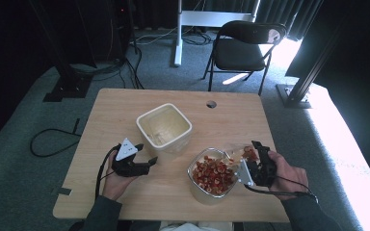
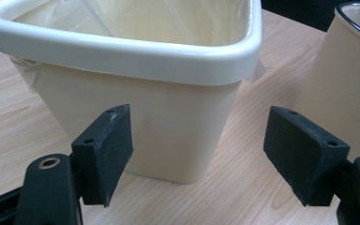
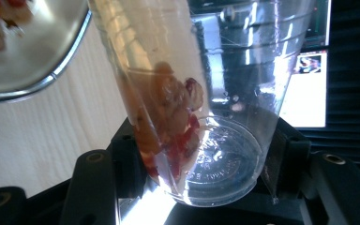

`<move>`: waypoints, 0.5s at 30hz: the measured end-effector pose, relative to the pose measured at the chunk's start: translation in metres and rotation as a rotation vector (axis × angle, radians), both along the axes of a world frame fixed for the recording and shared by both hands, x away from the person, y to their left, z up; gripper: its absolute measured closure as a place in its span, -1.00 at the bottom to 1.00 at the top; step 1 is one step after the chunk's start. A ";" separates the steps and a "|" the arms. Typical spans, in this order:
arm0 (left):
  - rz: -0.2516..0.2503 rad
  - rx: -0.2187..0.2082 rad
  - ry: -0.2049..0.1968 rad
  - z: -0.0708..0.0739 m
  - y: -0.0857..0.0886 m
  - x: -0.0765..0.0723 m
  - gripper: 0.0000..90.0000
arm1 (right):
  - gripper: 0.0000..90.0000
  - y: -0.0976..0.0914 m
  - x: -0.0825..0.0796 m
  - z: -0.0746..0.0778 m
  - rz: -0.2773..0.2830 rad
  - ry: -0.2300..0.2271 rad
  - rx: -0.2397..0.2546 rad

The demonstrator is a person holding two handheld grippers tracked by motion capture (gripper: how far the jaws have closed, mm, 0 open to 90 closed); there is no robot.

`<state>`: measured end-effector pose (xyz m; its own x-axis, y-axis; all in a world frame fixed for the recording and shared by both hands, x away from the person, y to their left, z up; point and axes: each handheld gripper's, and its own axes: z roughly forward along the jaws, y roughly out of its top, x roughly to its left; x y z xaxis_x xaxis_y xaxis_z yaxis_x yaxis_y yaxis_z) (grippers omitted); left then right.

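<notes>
While left fingers gape empty, right fingers clamp the clear cup.

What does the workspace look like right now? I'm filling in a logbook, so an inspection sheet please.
Surface: light wooden table, one round hole at its far edge.
Job's things: clear plastic cup tipped toward the glass bowl of red fruit pieces, a few pieces left inside; cream square plastic tub, plastic-lined.
Clutter: nothing seen.
Grippers: right gripper shut on the cup; left gripper open, facing the tub.
Cables: black cable on the floor, left.
Surroundings: grey carpet, black folding chair beyond the table.
</notes>
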<state>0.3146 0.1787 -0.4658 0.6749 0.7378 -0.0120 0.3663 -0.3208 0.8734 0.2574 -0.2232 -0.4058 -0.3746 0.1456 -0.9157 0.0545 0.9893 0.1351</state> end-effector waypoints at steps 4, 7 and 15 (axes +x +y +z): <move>0.000 -0.001 0.000 0.000 0.000 0.000 -0.45 | -0.06 0.003 0.000 0.000 -0.002 -0.019 -0.044; -0.001 -0.001 0.000 0.000 0.000 0.000 -0.45 | -0.05 0.005 -0.001 0.001 0.000 -0.031 -0.073; -0.001 -0.003 0.000 0.000 0.000 0.000 -0.45 | -0.06 0.010 -0.005 0.003 0.012 -0.057 -0.125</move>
<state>0.3148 0.1785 -0.4660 0.6759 0.7369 -0.0137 0.3655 -0.3190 0.8745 0.2528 -0.2134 -0.4031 -0.3221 0.0251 -0.9464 0.0383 0.9992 0.0135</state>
